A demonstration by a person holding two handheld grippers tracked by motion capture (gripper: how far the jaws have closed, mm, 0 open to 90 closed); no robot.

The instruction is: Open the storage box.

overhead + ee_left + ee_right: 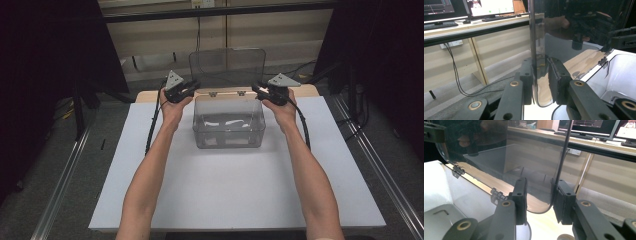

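On the white mat: clear box empty, lid upright | left claw clamps lid | right claw apart

both forearms outstretched, left tongs clamped, right tongs narrowing

Grey floor, wooden desk, monitors, dim room.

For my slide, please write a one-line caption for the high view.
Two hand-held grippers, left gripper and right gripper, grasp the raised lid of a clear box by its side edges.
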